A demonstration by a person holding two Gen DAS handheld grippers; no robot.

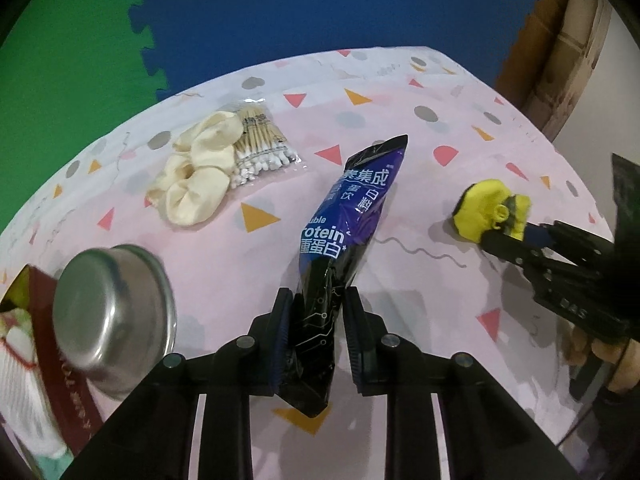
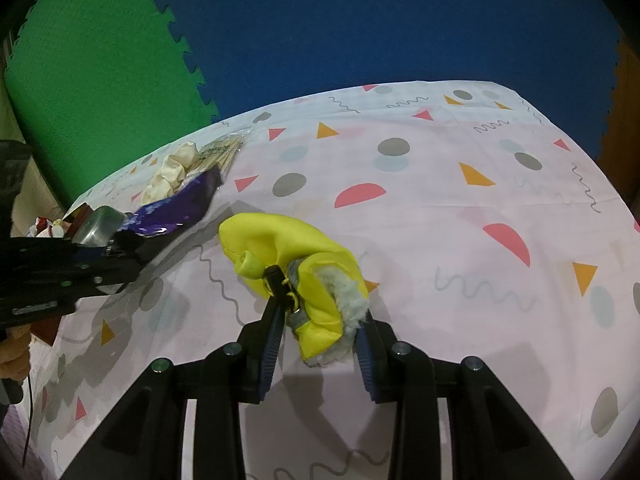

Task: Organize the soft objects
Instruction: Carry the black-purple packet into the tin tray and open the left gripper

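Two tools, one item each

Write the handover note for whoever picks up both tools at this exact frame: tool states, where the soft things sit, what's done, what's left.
Left tool: shut on the purple-black protein pouch, gripping its lower end, the rest pointing away over the tablecloth.
Right tool: shut on the yellow fleece-lined bootie, which seems to rest on the cloth at the right.
Far left: cream scrunchie touching the bag of cotton swabs. Near left: steel bowl beside a dark red box.
Done: both items grasped; nothing visibly sorted.
Left: placing pouch and bootie; destination not evident from these views.
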